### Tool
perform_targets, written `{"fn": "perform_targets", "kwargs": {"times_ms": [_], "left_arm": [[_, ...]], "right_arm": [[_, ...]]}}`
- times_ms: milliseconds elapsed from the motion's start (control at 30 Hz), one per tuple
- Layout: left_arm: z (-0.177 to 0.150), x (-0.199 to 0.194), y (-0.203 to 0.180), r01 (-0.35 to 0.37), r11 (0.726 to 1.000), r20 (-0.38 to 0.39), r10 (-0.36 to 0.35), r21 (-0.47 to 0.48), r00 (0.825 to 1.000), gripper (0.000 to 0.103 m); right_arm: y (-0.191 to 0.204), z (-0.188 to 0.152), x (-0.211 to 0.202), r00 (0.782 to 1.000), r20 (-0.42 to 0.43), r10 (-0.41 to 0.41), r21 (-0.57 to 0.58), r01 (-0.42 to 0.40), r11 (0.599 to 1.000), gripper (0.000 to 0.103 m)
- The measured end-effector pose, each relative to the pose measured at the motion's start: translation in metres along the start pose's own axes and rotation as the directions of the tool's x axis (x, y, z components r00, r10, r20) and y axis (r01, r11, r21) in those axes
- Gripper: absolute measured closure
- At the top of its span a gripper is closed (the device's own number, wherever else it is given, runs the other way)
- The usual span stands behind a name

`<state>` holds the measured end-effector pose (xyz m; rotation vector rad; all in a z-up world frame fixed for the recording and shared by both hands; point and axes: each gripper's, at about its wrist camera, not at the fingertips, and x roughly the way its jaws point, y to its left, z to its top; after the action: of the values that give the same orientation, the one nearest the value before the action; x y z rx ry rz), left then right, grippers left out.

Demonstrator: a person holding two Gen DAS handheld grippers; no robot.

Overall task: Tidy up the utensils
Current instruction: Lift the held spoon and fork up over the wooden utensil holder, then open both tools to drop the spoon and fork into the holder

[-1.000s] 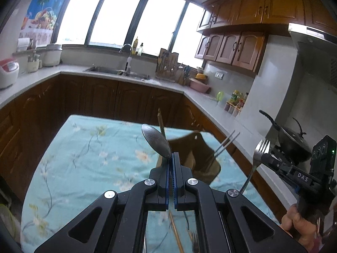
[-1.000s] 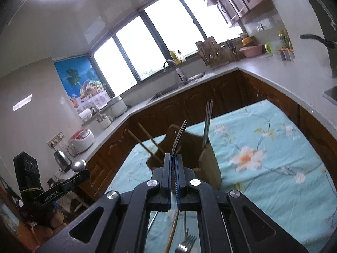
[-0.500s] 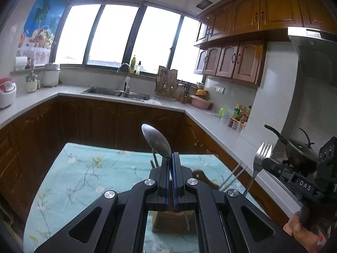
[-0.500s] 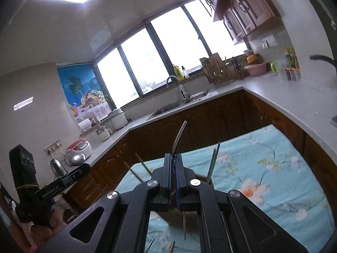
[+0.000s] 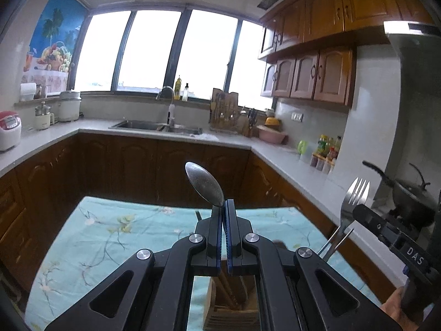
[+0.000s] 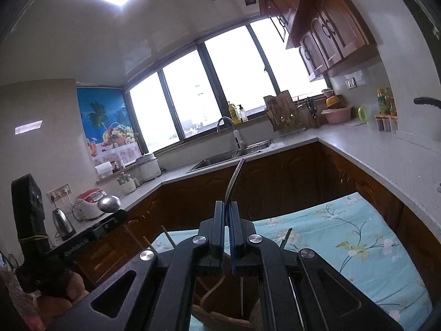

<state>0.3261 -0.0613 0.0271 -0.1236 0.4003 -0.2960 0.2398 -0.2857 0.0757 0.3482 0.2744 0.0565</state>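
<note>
My left gripper [image 5: 223, 207] is shut on a metal spoon [image 5: 204, 184], bowl up, held above the wooden utensil holder [image 5: 230, 307] at the bottom of the left wrist view. My right gripper [image 6: 228, 208] is shut on a metal fork [image 6: 234, 178], seen edge-on with the tines up. The fork [image 5: 353, 197] and right gripper [image 5: 386, 231] also show at the right of the left wrist view. The spoon [image 6: 109, 203] and left gripper [image 6: 91, 234] show at the left of the right wrist view. The holder [image 6: 220, 311] lies under the right gripper, with chopsticks [image 6: 146, 241] in it.
The table has a light blue floral cloth [image 5: 96, 242]. Dark wooden cabinets and a grey counter [image 5: 289, 154] with a sink [image 5: 157, 125] run around it. A black pan [image 5: 408, 198] sits on the stove at the right.
Both grippers have risen and tilted up with their utensils. The holder has slid from mid-frame to under the grippers at the bottom of both views.
</note>
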Motion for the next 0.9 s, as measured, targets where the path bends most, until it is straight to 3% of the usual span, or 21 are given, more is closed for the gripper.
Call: {"fn": "perform_targets", "kwargs": {"times_ms": [233, 567, 900], "left_arm": [[-0.012, 0.025, -0.009, -0.03, 0.999, -0.044, 0.031, 0.035, 0.999, 0.102], [-0.016, 0.029, -0.018, -0.035, 0.997, -0.076, 0.04, 0.075, 0.996, 0.102], [-0.016, 0.04, -0.005, -0.042, 0.998, -0.149, 0.047, 0.036, 0.988, 0.102]], "right_arm": [[-0.006, -0.02, 0.014, 1.0, -0.028, -0.003, -0.003, 0.003, 1.0, 0.1], [-0.014, -0.045, 0.024, 0.997, -0.074, 0.012, 0.009, -0.012, 1.0, 0.1], [-0.02, -0.06, 0.031, 0.989, -0.145, 0.008, 0.038, -0.002, 0.999, 0.1]]}}
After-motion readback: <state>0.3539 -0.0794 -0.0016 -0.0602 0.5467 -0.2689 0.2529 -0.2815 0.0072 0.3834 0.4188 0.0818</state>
